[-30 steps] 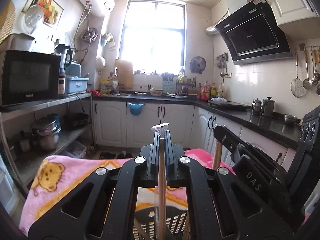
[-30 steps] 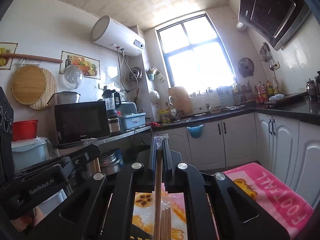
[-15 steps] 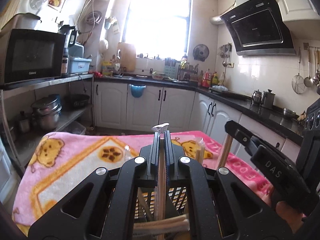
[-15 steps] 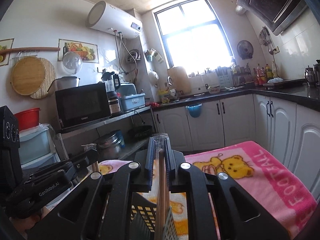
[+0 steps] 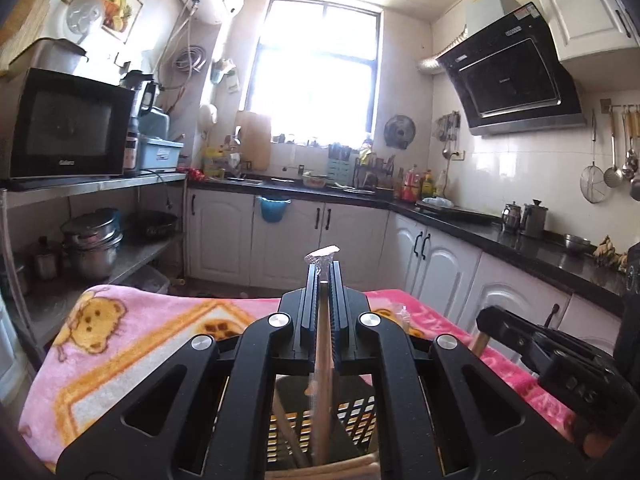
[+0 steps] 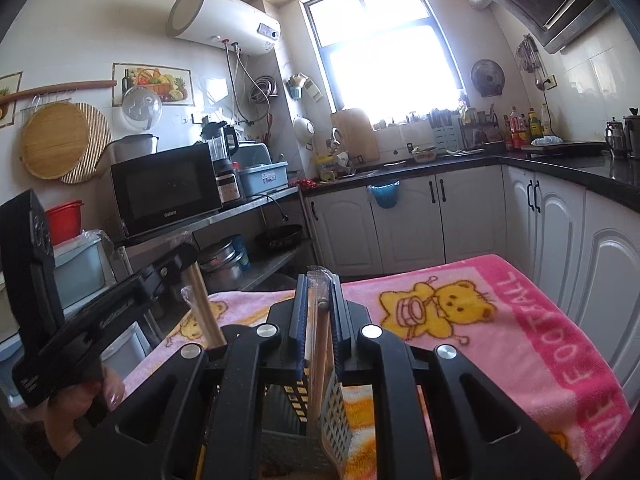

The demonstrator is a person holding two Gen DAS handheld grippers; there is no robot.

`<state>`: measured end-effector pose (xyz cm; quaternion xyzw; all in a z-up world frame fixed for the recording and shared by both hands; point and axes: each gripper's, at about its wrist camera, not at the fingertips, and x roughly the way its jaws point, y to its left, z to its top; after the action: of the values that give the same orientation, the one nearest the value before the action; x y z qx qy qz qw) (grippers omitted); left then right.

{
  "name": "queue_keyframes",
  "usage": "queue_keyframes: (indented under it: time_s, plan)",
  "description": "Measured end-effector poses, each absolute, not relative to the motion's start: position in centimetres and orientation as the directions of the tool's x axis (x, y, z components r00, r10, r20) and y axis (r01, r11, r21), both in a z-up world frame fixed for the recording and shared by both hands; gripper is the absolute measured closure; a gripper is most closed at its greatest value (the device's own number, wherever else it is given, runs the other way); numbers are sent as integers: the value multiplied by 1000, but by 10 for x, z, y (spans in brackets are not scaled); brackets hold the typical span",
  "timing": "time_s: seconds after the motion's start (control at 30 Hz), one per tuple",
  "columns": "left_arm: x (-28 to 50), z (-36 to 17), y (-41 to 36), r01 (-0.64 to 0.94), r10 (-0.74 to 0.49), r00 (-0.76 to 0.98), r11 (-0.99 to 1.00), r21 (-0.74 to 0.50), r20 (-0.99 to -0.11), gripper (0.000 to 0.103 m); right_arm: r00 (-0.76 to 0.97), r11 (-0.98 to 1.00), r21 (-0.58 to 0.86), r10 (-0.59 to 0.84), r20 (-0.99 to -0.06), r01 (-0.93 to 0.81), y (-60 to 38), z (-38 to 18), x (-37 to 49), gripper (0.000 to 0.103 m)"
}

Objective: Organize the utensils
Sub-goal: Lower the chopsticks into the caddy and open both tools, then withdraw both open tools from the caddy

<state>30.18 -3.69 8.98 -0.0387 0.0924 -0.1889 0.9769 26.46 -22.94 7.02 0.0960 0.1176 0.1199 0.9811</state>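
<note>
My left gripper [image 5: 322, 276] is shut on a pair of wrapped wooden chopsticks [image 5: 320, 364], held upright with the lower end inside a dark slotted utensil basket [image 5: 352, 412]. My right gripper [image 6: 320, 288] is shut on another pair of wrapped chopsticks [image 6: 319, 360], upright over the same basket [image 6: 332, 412]. The right gripper shows at the right of the left wrist view [image 5: 532, 344]; the left gripper shows at the left of the right wrist view [image 6: 132, 300], its chopsticks [image 6: 202, 308] sticking out below. More chopsticks [image 5: 288, 436] lean inside the basket.
The basket stands on a table covered by a pink bear-print blanket [image 6: 500, 328]. White cabinets [image 5: 320, 240] and a black counter run behind and to the right. A metal shelf with a microwave [image 5: 60, 124] and pots [image 5: 92, 240] stands at the left.
Both grippers have come down and tilted toward the table with their chopsticks. The basket came into view below them, and the chopstick ends now reach into it.
</note>
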Motion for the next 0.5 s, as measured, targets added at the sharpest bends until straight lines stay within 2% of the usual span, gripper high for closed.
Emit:
queue_keyframes:
  time_s: [0.13,0.2,0.27,0.5]
  plan:
    - [300,83,-40,353,-368,910,929,-109,-193,85,942,958,198,251,-224,-208,-233,70,254,88]
    - [298,80,-38,350,-370,902,928,-125,-222,77,939,958,205,250,-238,-203,-236,69,249,82]
    - [296,79,-37,352,-377,888,925,-141,-261,64,936,957,210,251,-247,-201,-238,69,245,77]
    - [282,89,-15,343,-410,844,908,-240,-347,43,913,968,190,224,-341,-166,-241,68,235,71]
